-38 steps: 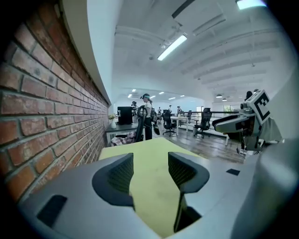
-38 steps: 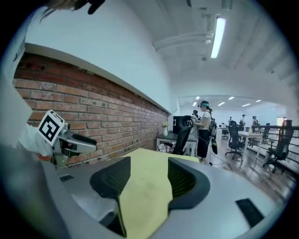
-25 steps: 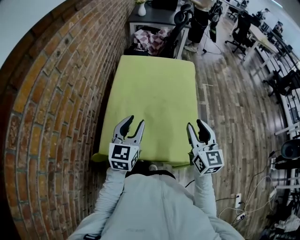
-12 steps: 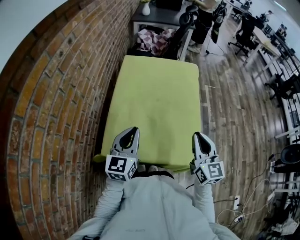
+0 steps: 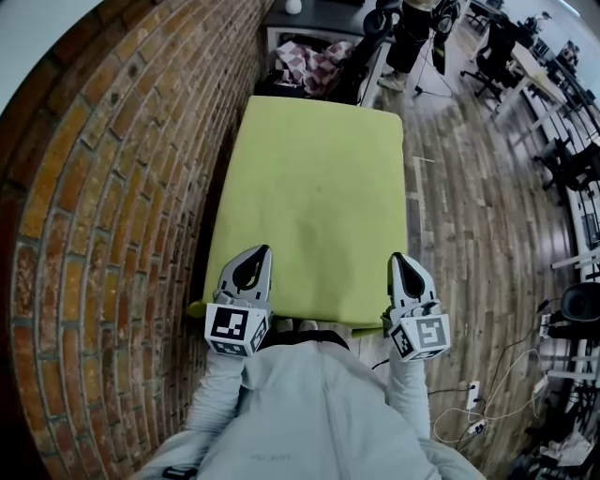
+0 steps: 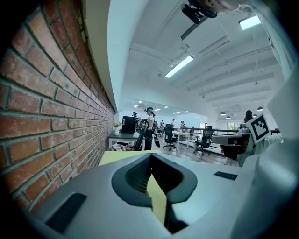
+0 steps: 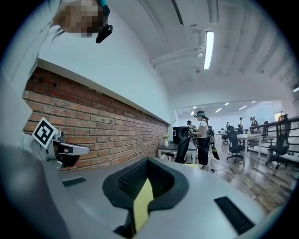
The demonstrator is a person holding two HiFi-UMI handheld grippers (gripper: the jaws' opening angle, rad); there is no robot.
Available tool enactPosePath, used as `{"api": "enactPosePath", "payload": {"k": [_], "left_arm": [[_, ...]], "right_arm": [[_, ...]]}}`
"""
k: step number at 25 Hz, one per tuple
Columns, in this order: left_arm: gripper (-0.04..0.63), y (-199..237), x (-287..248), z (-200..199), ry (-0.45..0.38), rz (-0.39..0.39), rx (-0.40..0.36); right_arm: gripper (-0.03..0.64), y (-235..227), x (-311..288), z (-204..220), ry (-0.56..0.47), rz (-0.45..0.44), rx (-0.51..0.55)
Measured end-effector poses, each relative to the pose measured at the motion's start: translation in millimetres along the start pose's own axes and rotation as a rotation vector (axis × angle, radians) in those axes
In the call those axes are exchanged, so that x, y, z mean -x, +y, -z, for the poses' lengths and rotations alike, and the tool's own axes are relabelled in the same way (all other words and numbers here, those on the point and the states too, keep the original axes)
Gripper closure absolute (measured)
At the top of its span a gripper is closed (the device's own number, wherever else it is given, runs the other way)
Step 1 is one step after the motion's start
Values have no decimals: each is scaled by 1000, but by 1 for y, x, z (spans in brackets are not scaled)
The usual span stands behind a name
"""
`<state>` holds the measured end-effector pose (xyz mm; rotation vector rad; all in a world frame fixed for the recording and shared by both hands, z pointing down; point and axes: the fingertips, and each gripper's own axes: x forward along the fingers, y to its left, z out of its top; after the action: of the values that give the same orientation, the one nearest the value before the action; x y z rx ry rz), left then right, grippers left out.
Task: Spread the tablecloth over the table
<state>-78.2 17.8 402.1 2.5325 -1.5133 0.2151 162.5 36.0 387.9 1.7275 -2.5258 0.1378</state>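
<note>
The yellow-green tablecloth lies flat along the tabletop, stretching away from both grippers to the far end, and it hides the surface beneath entirely. Its near hem hangs just over the edge closest to the person. The left gripper is closed tight on the near left corner, and the right gripper is closed on the near right corner. Each gripper view shows a strip of yellow fabric pinched between the pressed-together jaws. The spreading looks almost done: the cloth reaches all four sides and only faint creases show ahead of the grippers. What seems left is a last tug to square the near hem, where the corner outside the left gripper sags a little lower, and then letting go. A brick wall runs close along the outer side of the left gripper, and wooden floor lies beyond the right one. Well ahead of both, past the far end of the cloth, stands a dark desk carrying a small white vase with a few flowers in it. A checked fabric bundle sits beneath that desk.
</note>
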Motion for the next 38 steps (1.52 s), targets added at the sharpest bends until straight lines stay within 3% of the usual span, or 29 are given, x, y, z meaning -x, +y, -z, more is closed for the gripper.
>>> {"api": "enactPosePath", "payload": {"k": [11, 38], "left_arm": [[571, 6, -6, -2, 9, 2, -27], [571, 7, 2, -3, 16, -27, -37]], "right_arm": [[595, 5, -4, -2, 25, -8, 41], [595, 3, 3, -10, 4, 16, 28]]}}
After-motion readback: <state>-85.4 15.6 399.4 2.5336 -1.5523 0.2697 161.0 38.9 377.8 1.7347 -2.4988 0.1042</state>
